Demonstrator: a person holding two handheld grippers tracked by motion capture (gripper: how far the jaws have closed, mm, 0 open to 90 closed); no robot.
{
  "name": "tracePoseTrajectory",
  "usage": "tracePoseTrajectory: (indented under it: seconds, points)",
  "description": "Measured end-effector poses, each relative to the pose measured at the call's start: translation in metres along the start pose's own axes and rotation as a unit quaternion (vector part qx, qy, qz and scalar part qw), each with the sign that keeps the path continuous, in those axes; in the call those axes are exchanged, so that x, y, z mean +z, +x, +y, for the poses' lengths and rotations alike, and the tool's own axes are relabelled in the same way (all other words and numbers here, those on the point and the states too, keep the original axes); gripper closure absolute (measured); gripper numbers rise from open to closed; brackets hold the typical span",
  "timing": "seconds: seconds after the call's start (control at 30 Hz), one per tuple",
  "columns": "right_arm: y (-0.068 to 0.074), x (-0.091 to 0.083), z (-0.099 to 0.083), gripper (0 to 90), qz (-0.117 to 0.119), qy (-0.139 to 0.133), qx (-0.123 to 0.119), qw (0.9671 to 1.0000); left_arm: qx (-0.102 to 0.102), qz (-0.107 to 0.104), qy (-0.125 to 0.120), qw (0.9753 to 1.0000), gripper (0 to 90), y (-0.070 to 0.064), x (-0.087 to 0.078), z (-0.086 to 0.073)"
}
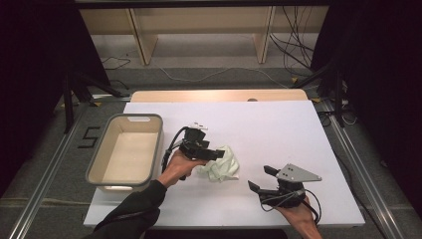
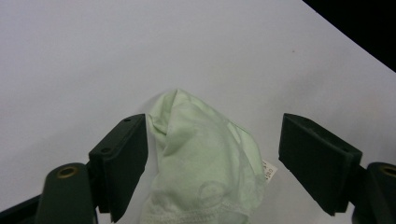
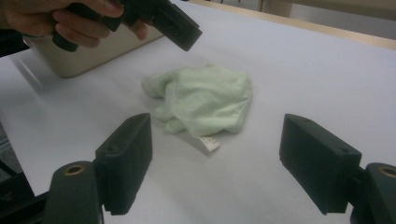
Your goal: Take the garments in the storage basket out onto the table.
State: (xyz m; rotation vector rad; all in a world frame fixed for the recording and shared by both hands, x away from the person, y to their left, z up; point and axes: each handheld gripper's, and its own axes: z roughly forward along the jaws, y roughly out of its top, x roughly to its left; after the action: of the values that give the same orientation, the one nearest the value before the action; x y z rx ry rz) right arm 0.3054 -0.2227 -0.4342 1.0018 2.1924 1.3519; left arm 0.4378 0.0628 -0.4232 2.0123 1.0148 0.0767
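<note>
One cloth (image 1: 221, 168), pale green, lies crumpled in a loose heap on the white table (image 1: 278, 129), just right of the bin (image 1: 127, 149) and a little left of centre. Looks light and limp (thin knit, probably a small garment; a white tag (image 3: 208, 142) sticks out at one edge). It should not slip much but will sag and unfold when lifted, so pinching a raised fold or a bunched ridge near the middle seems a better hold than the flat hem. Nothing fragile about it.

Left gripper (image 1: 215, 153) hovers right at the cloth's left edge, jaws spread wide; in the left gripper view the cloth (image 2: 201, 163) sits between the two jaws, closer to the left one, not yet pinched. Whether the tips touch the fabric I cannot tell.

Right gripper (image 1: 261, 179) is well apart from the cloth, lower right on the table, also spread wide and holding nothing; its view looks across bare table at the cloth (image 3: 205, 100), with the left gripper (image 3: 180, 30) above it.

Bin looks empty.
</note>
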Motion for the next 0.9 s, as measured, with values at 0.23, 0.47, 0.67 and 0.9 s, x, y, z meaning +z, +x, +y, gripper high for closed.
tracePoseTrajectory:
  seconds: [0.23, 0.47, 0.67, 0.9]
  points:
    - [0.000, 0.000, 0.000, 26.3, 0.000, 0.000, 0.000, 1.0000, 0.005, -0.010, -0.010, 0.9999, 22.3, 0.001, -0.010, -0.001]
    - [0.000, 0.000, 0.000, 26.3, -0.001, 0.002, 0.001, 1.0000, 0.011, -0.016, -0.027, 0.9994, 21.8, 0.000, -0.023, -0.003]
    - [0.000, 0.000, 0.000, 26.3, 0.000, 0.002, 0.000, 1.0000, 0.026, -0.018, -0.045, 0.9985, 20.9, -0.001, -0.034, -0.005]
    - [0.000, 0.001, 0.000, 26.2, 0.002, 0.001, 0.000, 1.0000, 0.034, -0.039, -0.061, 0.9968, 16.7, 0.000, -0.039, -0.009]
